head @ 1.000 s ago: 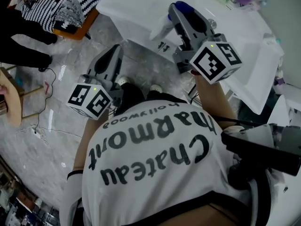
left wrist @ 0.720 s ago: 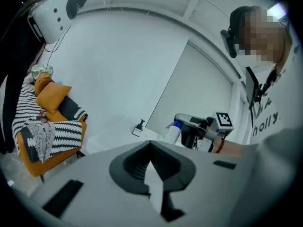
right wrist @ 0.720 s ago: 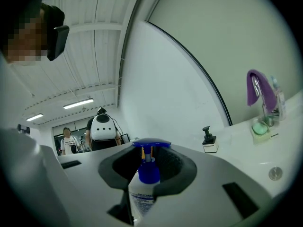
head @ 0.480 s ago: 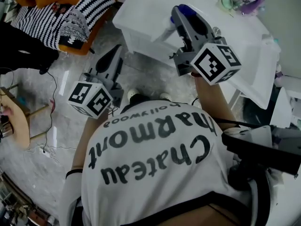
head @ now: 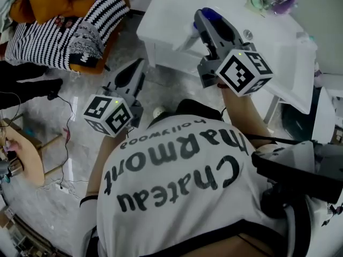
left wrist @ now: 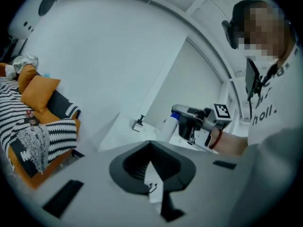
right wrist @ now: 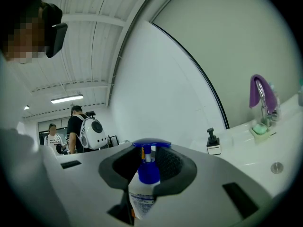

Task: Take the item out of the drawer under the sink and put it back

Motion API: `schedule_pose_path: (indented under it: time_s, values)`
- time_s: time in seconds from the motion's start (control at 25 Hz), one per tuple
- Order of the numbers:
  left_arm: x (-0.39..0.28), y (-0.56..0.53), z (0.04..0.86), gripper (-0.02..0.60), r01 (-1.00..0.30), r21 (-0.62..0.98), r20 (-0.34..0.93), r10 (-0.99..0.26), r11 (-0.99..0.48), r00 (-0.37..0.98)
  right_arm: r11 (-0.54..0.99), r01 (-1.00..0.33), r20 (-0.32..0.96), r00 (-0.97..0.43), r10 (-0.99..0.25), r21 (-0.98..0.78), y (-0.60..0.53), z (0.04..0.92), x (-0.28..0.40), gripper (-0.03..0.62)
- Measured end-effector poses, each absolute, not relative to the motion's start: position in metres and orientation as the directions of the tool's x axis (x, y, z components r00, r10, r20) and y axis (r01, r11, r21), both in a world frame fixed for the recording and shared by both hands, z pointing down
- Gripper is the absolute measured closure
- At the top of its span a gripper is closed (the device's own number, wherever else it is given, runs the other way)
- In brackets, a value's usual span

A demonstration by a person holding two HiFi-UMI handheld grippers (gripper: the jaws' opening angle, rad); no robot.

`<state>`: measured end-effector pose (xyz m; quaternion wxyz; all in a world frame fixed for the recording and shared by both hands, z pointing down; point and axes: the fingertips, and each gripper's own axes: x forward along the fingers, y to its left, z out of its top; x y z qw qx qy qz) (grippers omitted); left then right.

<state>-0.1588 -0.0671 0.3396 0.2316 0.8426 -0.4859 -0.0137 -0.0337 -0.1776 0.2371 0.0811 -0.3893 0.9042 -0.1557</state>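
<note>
Seen from above, a person in a white printed shirt (head: pixel 177 186) leans forward with a gripper in each hand. A white sink counter (head: pixel 278 52) fills the upper right. A sofa (head: pixel 69 36) with a striped blanket and an orange cushion sits at upper left, on a grey marble floor (head: pixel 48 159).

The right forearm reaches up out of the shirt and holds the right gripper (head: pixel 203 17) about level, at the counter's front edge. Its jaws are clamped on a white pump bottle (head: pixel 187 36) with a blue top. The right gripper view shows the pads squeezing the bottle just below its pump. So the bottle is in the air, beside the counter.

The left arm is lower and off to the side. The left gripper (head: pixel 140 66) tilts slightly down over the floor, jaws closed together and holding nothing.

On the counter are a faucet (right wrist: pixel 262 96) draped with a purple cloth and a small soap dispenser (right wrist: pixel 213 143).

The right gripper covers much of the counter's front, so no drawer can be made out. The person's legs are hidden under the torso.
</note>
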Motion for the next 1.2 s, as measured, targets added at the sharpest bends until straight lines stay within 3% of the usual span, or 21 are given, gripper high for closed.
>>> schedule_pose_path:
  time_s: [0.2,0.68,0.84,1.0,1.2]
  values:
    - [-0.145,-0.071,0.345,0.574,-0.742,0.484,0.200,-0.767,-0.464,0.610,0.650,-0.675,-0.017,-0.689,-0.725,-0.349,-0.179,0.241,-0.035,0.499]
    - [-0.140,-0.101,0.334,0.574,-0.779,0.465,0.168,-0.821,-0.422,0.545,0.706,-0.625,0.024,-0.755,-0.656,-0.334,-0.214,0.259,-0.062,0.499]
    - [-0.127,-0.122,0.337,0.574,-0.752,0.444,0.165,-0.780,-0.488,0.603,0.692,-0.645,0.020,-0.736,-0.677,-0.326,-0.231,0.270,-0.057,0.499]
    - [-0.146,-0.148,0.354,0.574,-0.827,0.455,0.236,-0.852,-0.329,0.468,0.771,-0.538,0.066,-0.832,-0.551,-0.342,-0.269,0.289,-0.092,0.499]
    - [-0.153,-0.168,0.358,0.574,-0.848,0.464,0.252,-0.880,-0.255,0.403,0.803,-0.497,0.084,-0.863,-0.499,-0.330,-0.303,0.296,-0.104,0.499]
